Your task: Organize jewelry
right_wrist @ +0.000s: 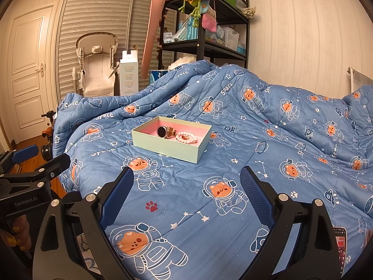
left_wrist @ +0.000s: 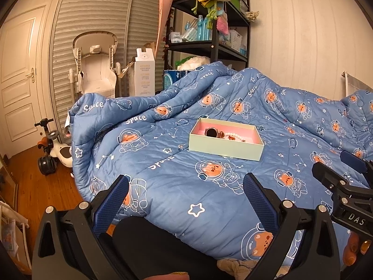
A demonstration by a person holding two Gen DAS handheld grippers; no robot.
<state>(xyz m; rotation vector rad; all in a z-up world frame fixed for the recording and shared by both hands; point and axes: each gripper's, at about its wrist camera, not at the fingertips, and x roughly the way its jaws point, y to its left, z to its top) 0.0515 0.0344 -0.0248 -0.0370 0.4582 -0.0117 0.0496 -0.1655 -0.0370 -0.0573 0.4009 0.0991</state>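
Both grippers hang low at the near edge of the bed, the left gripper (left_wrist: 186, 200) and the right gripper (right_wrist: 186, 193) each with fingers spread wide and nothing between them, well short of the box (right_wrist: 163, 148). The box sits open on the blue quilt (right_wrist: 256, 154), likely so that pieces drop straight in. A watch (right_wrist: 164, 131) and a bead bracelet (right_wrist: 186, 137) already lie side by side inside, so the tidying looks nearly done.

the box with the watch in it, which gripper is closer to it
Neither clearly. The left gripper sits short of the box, which lies ahead and slightly right. The right gripper is also short, box slightly left. Both open.
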